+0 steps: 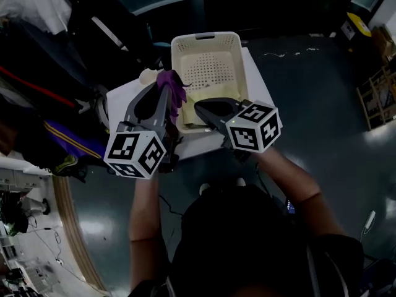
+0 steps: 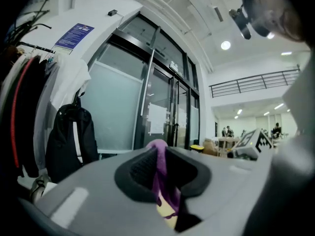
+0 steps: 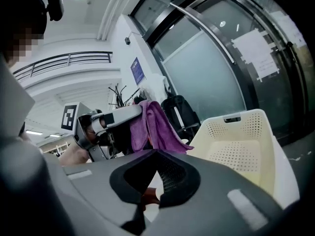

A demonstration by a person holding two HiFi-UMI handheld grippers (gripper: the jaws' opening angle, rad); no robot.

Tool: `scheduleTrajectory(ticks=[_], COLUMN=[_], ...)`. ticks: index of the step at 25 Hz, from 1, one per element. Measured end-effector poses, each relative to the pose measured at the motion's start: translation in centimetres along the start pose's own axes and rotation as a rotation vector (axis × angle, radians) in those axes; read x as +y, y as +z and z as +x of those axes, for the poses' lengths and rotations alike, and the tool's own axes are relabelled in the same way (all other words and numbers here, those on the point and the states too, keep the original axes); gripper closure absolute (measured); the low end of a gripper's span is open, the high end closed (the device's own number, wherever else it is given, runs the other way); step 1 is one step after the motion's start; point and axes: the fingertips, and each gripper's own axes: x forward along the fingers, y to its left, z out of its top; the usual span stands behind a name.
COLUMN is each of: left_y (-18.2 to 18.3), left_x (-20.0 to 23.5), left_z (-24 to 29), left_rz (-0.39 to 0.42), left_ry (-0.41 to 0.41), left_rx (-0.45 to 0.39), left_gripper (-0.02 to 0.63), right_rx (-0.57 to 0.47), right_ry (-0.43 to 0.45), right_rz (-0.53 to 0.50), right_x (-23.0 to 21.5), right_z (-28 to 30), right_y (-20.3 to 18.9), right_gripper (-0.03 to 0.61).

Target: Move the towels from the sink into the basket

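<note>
1. the left gripper's (image 2: 158,150) fingers (image 2: 140,168) are clamped on a purple towel (image 2: 160,181). a fold pokes up above the pads and the rest hangs below them.
2. the right gripper's (image 3: 157,156) fingers (image 3: 173,177) are pressed together with nothing between them. a small reddish-brown patch shows beneath, too unclear to name.
3. in the head view the left gripper (image 1: 166,86) holds the purple towel (image 1: 174,90) in the air just beside the left rim of the cream perforated basket (image 1: 205,38), not inside it.
4. the right gripper (image 1: 202,107) reaches over the basket's near end.
5. the basket stands on a white desk (image 1: 120,104).
6. from the right gripper view the towel (image 3: 157,124) drapes off the left gripper, with the basket (image 3: 246,146) to its right.
7. a black backpack (image 2: 74,136) hangs by glass doors behind.
</note>
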Motion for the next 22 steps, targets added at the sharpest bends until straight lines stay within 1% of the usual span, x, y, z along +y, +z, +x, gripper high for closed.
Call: scheduleTrajectory(ticks=[4,7,12,17,22], left_y=[0.9,0.9,-0.4,-1.5,-2.0], left_x=[-1.1,-1.9,-3.0,-3.0,-3.2], left_z=[2.0,3.6,6.3,8.8,11.1], left_rz=[0.013,0.021,0.027,0.022,0.025], left_ry=[-0.035,-0.056,-0.079,-0.088,-0.098], left_rx=[-0.011,-0.008,0.016,0.047,0.056], left_gripper=[0.564,0.563,0.564,0.563,0.563], right_rx=[-0.02,-0.025,-0.027,-0.032,-0.013], right_ry=[-0.037,-0.057,-0.091,-0.127,-0.145], right_rz=[-0.006,-0.008,-0.002,0.017,0.028], right_x=[-1.3,-2.2,-4.1,-6.2,-7.8], right_z=[-1.2,-1.9,-2.9,-4.0,-4.3], right_y=[1.0,1.4,1.5,1.9,1.2], right_gripper=[0.58,0.58,0.58,0.58,0.58])
